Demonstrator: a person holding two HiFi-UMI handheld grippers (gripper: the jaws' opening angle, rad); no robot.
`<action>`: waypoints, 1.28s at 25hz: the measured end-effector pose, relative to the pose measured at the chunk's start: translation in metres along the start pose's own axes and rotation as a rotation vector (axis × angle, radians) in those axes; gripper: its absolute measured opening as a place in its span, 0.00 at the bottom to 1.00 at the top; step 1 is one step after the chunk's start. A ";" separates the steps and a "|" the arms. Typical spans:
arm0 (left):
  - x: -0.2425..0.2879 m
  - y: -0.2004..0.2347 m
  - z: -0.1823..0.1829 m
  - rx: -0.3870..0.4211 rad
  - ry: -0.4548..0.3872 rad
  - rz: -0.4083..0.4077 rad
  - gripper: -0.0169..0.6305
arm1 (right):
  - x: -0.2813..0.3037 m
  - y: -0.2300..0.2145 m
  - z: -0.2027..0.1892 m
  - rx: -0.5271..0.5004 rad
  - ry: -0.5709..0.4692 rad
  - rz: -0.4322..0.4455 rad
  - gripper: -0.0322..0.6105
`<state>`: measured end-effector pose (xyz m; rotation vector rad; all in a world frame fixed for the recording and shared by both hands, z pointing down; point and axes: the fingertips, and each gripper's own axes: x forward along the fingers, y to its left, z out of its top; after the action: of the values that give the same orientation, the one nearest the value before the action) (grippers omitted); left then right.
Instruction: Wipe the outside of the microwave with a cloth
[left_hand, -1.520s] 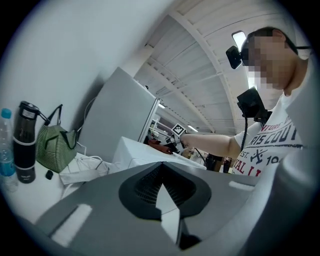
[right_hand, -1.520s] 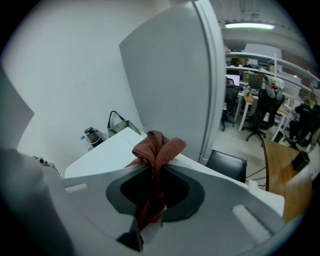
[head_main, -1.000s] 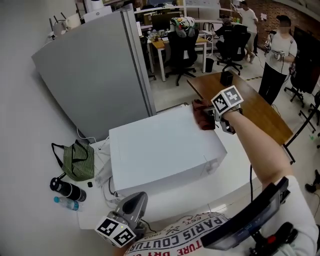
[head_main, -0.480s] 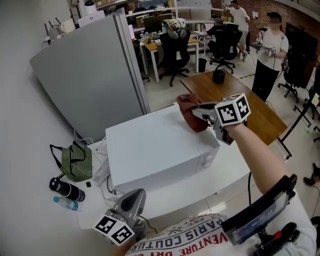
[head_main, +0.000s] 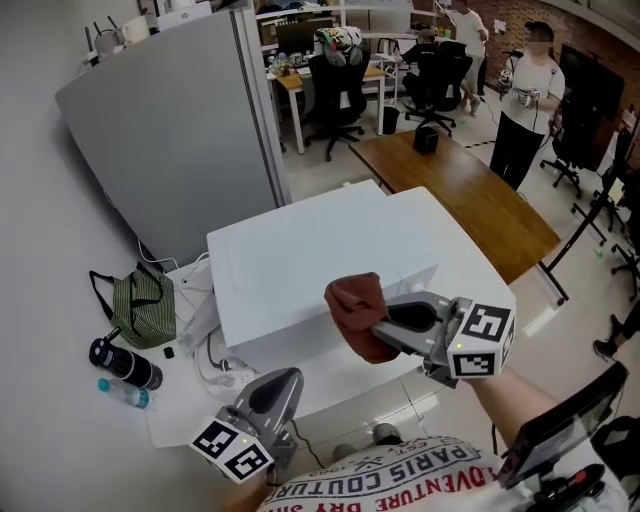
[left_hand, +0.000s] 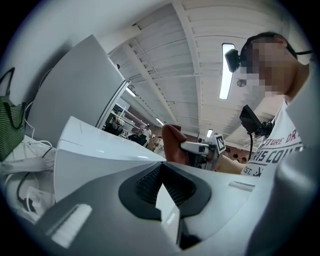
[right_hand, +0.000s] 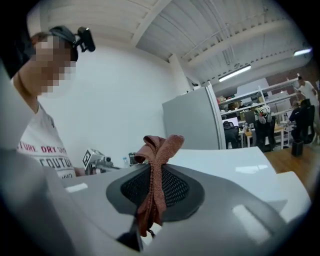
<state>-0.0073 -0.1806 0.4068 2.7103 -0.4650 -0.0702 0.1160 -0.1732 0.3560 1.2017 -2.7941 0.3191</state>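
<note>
Cloth (head_main: 357, 312) of a rust-red colour hangs bunched between the jaws of the right gripper (head_main: 392, 322), which are clenched on it – the right gripper view shows the fabric (right_hand: 159, 150) pinched and trailing down between the pads. It is held just before the front of the white microwave (head_main: 300, 260), near that face's right end; whether it touches cannot be told. The left gripper (head_main: 272, 392) sits low by the person's shirt, jaws pressed together on nothing – pointed toward the microwave. A green striped bag (head_main: 140, 305) and a dark bottle (head_main: 122, 363) lie left of the microwave.
</note>
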 end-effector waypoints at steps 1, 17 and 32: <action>-0.002 -0.003 -0.004 -0.003 0.008 -0.005 0.03 | 0.000 0.010 -0.017 -0.006 0.021 -0.005 0.12; -0.012 -0.146 -0.061 0.014 0.014 0.057 0.03 | -0.124 0.056 -0.100 0.191 -0.072 -0.022 0.12; -0.016 -0.190 -0.059 0.073 0.012 0.032 0.03 | -0.152 0.099 -0.092 0.111 -0.070 0.019 0.11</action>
<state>0.0431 0.0119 0.3878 2.7723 -0.5176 -0.0290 0.1482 0.0218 0.4057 1.2330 -2.8837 0.4476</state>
